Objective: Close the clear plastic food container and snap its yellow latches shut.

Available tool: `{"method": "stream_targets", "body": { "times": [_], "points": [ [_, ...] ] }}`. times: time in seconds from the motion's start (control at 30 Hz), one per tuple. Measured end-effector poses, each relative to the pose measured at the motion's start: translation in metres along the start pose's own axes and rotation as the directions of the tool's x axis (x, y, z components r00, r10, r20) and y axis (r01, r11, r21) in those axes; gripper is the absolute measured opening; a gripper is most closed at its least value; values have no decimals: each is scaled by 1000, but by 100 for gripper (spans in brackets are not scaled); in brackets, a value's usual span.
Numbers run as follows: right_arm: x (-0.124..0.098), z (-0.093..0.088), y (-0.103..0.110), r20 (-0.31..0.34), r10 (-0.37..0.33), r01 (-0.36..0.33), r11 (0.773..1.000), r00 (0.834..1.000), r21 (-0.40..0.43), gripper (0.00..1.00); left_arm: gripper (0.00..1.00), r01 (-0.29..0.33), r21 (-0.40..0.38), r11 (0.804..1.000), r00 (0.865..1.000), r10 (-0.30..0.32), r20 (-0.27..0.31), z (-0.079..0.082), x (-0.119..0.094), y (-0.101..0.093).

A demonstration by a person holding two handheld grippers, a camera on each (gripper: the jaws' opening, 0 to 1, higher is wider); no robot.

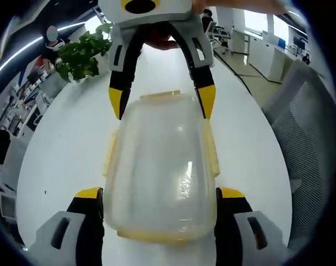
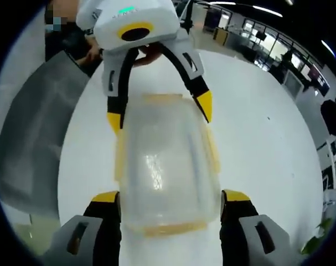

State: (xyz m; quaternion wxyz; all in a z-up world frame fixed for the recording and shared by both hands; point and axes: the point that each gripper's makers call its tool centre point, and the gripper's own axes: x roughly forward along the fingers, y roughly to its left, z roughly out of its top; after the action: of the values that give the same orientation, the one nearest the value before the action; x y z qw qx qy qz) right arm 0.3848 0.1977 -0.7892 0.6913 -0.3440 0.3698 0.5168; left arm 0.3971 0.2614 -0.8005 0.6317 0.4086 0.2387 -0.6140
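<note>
Container (image 1: 159,177) lies lengthwise on the white table (image 1: 62,144), its long axis running 6 to 12 between the facing grippers. Left gripper (image 1: 159,195) straddles one short end, jaws spread beside the yellow latches (image 1: 212,149); right gripper (image 2: 170,198), equally spread, straddles the opposite end.

Container (image 1: 159,172) sits on the table (image 1: 68,144), between my left gripper (image 1: 159,205) at one end and my right gripper (image 1: 162,102) at the other. Potted plant (image 1: 79,55) stands farther back.
</note>
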Motion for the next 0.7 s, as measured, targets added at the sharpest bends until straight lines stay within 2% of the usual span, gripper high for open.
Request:
{"method": "stream_targets", "body": {
  "times": [0.7],
  "points": [
    [17, 27, 3, -10, 2, -2, 1000, 1000, -4, 73, 83, -9, -10, 1000, 1000, 9, 8, -28, -18, 1]
  ]
}}
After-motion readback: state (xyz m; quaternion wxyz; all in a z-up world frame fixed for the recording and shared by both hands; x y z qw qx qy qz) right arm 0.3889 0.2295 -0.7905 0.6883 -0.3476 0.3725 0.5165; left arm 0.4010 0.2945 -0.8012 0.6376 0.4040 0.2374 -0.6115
